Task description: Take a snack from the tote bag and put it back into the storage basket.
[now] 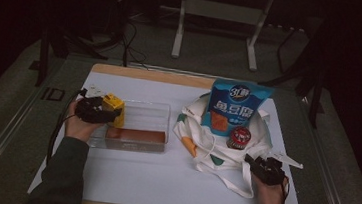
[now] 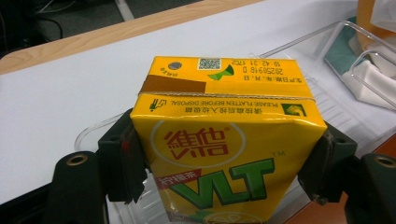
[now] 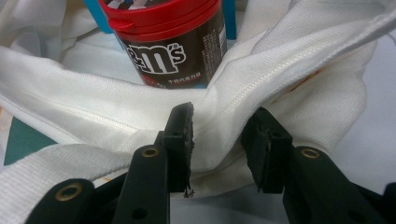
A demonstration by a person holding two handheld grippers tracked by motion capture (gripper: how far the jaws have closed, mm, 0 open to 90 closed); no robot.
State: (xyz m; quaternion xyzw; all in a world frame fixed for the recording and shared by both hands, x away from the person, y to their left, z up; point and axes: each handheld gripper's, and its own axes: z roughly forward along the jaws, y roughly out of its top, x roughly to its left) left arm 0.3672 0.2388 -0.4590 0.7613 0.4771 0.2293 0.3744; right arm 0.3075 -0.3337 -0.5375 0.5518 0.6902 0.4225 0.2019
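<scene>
Lay slumped across the white tabletop [image 1: 162, 175]: a white printed cloth tote bag [image 1: 215, 145], propping a blue snack pouch [image 1: 236, 107] and a red-lidded brown candy jar [image 3: 170, 42]. Sat beside it, a clear plastic bin [image 1: 153, 110], likely for unpacking. Clamped firmly by the left gripper [image 2: 224, 168] over that bin: a yellow drink carton [image 2: 224, 140]. Stood partly open around a bag fold, apparently to steady it: the right gripper [image 3: 217, 149].

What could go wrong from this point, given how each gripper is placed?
1. The left gripper clamps the yellow drink carton by its sides over the clear tray; squeezing harder might dent it.
2. The right gripper has its jaws apart around a fold of the white tote bag. Pulling that fabric could topple the M&M's jar and the blue snack pouch standing on it.
</scene>
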